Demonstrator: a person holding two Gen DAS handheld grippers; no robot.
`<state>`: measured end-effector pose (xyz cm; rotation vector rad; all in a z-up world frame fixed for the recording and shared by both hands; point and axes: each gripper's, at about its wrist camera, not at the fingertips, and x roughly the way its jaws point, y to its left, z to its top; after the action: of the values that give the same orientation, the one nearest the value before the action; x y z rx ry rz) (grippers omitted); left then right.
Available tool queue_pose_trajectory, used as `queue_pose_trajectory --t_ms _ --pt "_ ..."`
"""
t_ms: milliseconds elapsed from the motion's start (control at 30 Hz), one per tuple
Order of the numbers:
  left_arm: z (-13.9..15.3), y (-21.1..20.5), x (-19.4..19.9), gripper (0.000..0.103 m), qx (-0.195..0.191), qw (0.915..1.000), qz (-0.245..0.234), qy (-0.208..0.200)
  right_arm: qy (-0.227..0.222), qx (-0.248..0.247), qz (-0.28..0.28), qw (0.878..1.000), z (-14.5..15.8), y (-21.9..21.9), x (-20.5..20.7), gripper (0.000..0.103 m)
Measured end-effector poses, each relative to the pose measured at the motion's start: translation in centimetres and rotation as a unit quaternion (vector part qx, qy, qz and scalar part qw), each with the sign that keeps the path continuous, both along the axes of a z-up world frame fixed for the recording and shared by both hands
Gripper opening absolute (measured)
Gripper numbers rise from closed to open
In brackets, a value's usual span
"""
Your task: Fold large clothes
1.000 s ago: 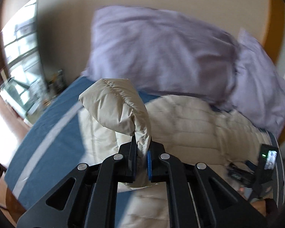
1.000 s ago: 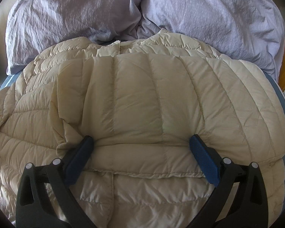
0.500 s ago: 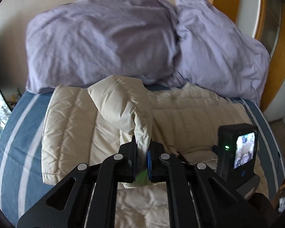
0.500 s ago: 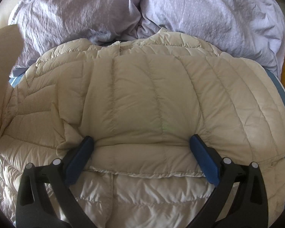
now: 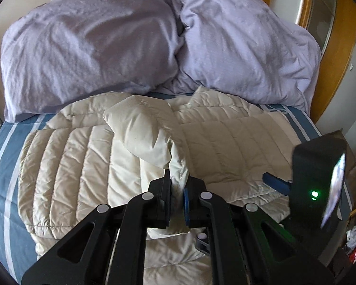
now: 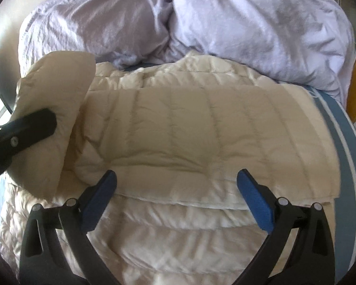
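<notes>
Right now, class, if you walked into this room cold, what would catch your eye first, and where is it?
The cream puffer jacket spread over the blue striped bedcover dominates. Its sleeve is pinched in the shut left gripper and lifted over the jacket's middle, while the right gripper hangs open above the folded part. Two lilac pillows are heaped at the head of the bed.

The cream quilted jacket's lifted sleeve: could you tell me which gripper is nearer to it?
Left. The left gripper is clamped on the sleeve; the right gripper hovers open beside it.

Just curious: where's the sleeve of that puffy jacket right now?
The sleeve is lifted over the jacket's middle, pinched in the left gripper, below the lilac pillows.
</notes>
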<state>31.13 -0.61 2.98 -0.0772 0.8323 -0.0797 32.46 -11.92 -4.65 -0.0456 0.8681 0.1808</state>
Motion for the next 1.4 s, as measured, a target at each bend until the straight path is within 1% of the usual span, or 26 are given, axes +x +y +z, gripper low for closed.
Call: queue_pose_trajectory --t_ms 167,333,367,433,467,500,567,600,733,800,867,1000,1200,1300,1400 --pt "-0.8 -1.8 1.1 0.007 -0.004 0.9998 -0.015 0.014 0.0 -0.011 -0.026 1.0 -0.4 -2.2 -0.1 0.101" --pt "-1.3 -3.0 1.1 0.008 -0.003 0.9994 -0.026 0.023 0.002 -0.008 -0.032 0.999 -0.4 -3.1 -0.2 0.101" --pt "-1.2 -3.0 1.0 0.009 -0.001 0.9994 -0.026 0.022 0.001 -0.009 -0.032 0.999 -0.4 -3.1 -0.3 0.101" --pt "-0.9 -2.9 0.7 0.02 0.0 0.9995 -0.026 0.019 0.0 -0.009 -0.033 0.999 -0.4 -3.1 -0.6 0.101" --pt "-0.7 -2.8 0.4 0.033 0.0 0.9995 -0.026 0.017 0.0 -0.01 -0.034 0.999 -0.3 -3.2 -0.7 0.101" --pt "-0.4 -2.6 0.2 0.048 0.002 0.9996 -0.024 0.012 0.0 -0.01 -0.035 0.999 -0.3 -3.2 -0.8 0.101" --pt "0.3 -2.1 -0.6 0.058 0.01 0.9998 -0.018 -0.003 -0.002 -0.013 -0.038 0.999 -0.3 -3.4 -1.1 0.101" --pt "0.6 -1.8 -0.9 0.06 0.012 0.9998 -0.015 -0.009 -0.004 -0.015 -0.04 0.999 -0.3 -3.5 -1.3 0.101" --pt "1.5 -0.2 -1.9 0.063 0.015 0.9997 0.0 -0.019 -0.003 -0.013 -0.047 0.999 -0.2 -4.0 -1.8 0.101" --pt "1.6 0.7 -2.1 0.063 0.025 0.9994 0.015 -0.022 -0.003 -0.014 -0.049 0.999 -0.2 -4.2 -2.1 0.101" --pt "1.2 1.5 -2.2 0.063 0.036 0.9987 0.03 -0.019 -0.003 -0.014 -0.049 0.999 -0.3 -4.3 -2.3 0.101" --pt "-0.5 2.1 -1.8 0.063 0.057 0.9974 0.044 -0.007 -0.001 -0.013 -0.049 0.999 -0.7 -4.6 -2.6 0.101" --pt "-3.3 0.6 -0.4 0.063 0.068 0.9966 0.042 0.022 -0.007 -0.019 -0.044 0.999 -1.3 -5.0 -3.0 0.101" --pt "-4.6 -0.9 0.3 0.063 0.081 0.9958 0.033 0.029 -0.009 -0.015 -0.043 0.999 -1.7 -5.3 -3.0 0.101" --pt "-5.8 -2.1 0.7 0.063 0.102 0.9939 0.03 0.03 -0.009 -0.008 -0.043 0.999 -1.9 -5.6 -3.0 0.101"
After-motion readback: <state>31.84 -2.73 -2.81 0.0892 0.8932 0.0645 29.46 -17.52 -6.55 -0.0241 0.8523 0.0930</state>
